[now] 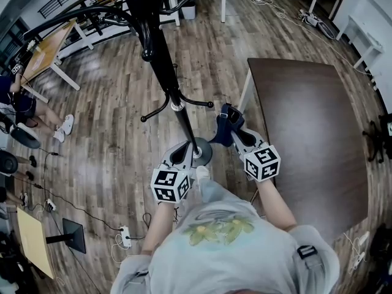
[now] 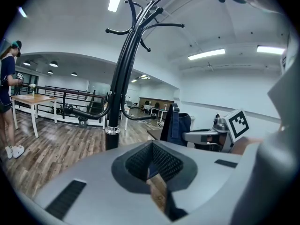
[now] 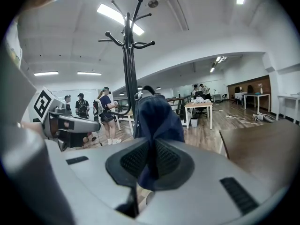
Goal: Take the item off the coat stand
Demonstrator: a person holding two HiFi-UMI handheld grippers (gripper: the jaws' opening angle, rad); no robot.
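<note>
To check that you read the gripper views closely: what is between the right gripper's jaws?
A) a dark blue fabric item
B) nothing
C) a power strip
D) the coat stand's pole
A: the right gripper view shows the right gripper with its pads pressed on the dark blue fabric item, and the coat stand rising behind it.

No word, brand, number or sign is legible here; the left marker cube (image 1: pixel 170 185) and right marker cube (image 1: pixel 262 162) carry only black-and-white square patterns (2 codes, no lettering).
</note>
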